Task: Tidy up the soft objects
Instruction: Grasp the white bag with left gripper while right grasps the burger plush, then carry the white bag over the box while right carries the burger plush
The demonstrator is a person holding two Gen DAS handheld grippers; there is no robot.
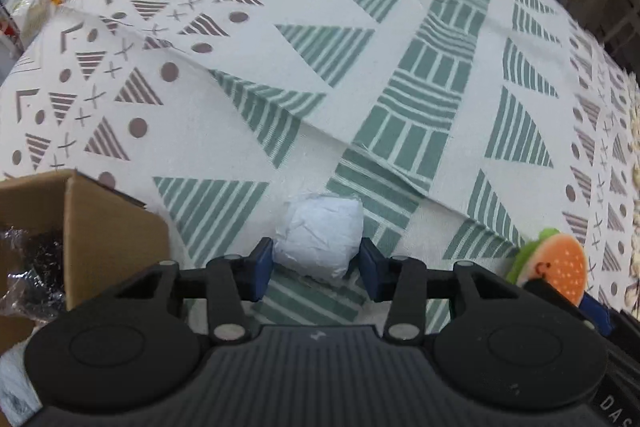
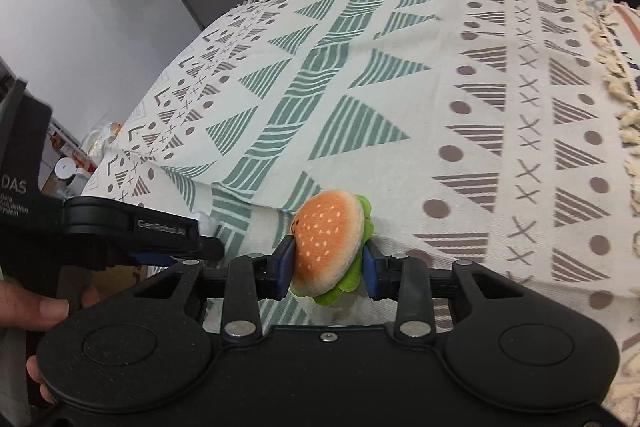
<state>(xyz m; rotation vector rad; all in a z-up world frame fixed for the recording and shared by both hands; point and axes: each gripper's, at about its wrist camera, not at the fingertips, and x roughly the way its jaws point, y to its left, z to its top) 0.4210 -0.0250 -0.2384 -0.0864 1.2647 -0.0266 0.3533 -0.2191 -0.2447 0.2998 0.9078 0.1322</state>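
A: Left wrist view first. How does the crumpled white paper ball (image 1: 319, 237) lie?

B: It is a roundish lump with no clear long axis. It sits between the blue pads (image 1: 262, 267) of the left gripper (image 1: 316, 261), which is narrowed onto it, both pads against its sides, above the white cloth with green striped triangles (image 1: 360, 27).

A: Anything else nearby?

B: An open brown cardboard box (image 1: 100, 235) at the left with crinkled dark plastic inside. At the right edge is the small plush hamburger with an orange seeded bun and green lettuce (image 1: 560, 267).

A: Any writing?

B: "DAS" at the lower right corner.

A: And the right wrist view?

B: The right gripper (image 2: 329, 263) pinches that hamburger (image 2: 328, 239) just above the cloth (image 2: 400, 87). The burger stands on edge, bun top facing up and left, lettuce to the right. The left gripper's body (image 2: 132, 227) reads "GenRobot.AI" and "DAS Data Acquisition System". A hand (image 2: 36, 307) shows at the left.
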